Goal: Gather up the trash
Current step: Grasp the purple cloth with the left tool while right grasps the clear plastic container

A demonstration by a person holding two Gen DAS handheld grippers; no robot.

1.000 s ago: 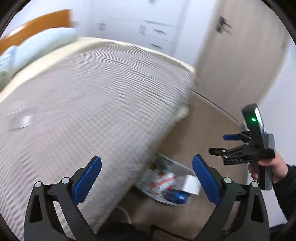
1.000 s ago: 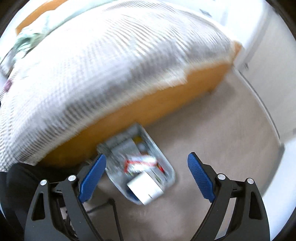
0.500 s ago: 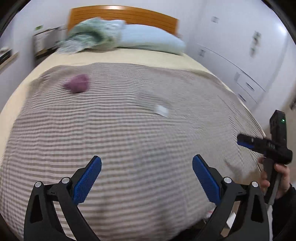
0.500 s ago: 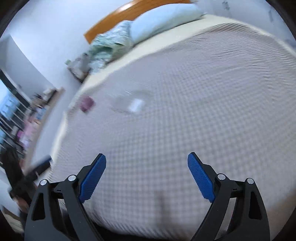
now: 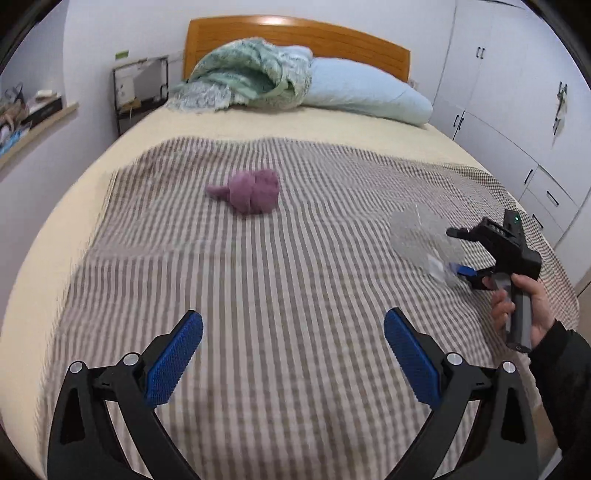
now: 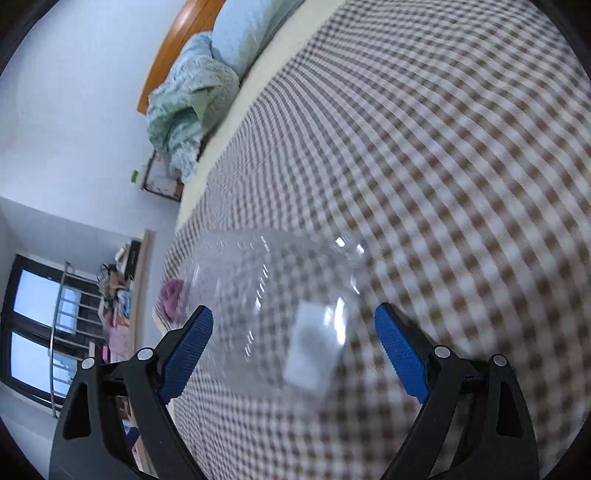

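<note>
Trash on the bed consists of a clear plastic container [image 6: 273,310], which lies on the checked blanket [image 5: 295,295] toward the right side of the bed as seen from the left wrist view, with a white label visible on it. We hold the right gripper [image 6: 293,350] directly over this container: in the right wrist view the container sits between the two blue pads [image 6: 400,354], its left edge just beside the left pad, and the jaws are closing around it. We cannot see the pads pressing on the plastic, so we do not count it as gripped. In the left wrist view the right hand [image 5: 524,310] wraps the gripper handle, and the container appears blurred just ahead of the fingertips. We hold the left gripper [image 5: 293,356] above the near part of the blanket with its jaws wide apart and nothing between them. A crumpled purple cloth [image 5: 251,190] lies on the blanket near the middle of the bed, well apart from both grippers. A green throw [image 5: 243,77] and a pale blue pillow [image 5: 365,92] rest against the wooden headboard [image 5: 295,31].
</note>
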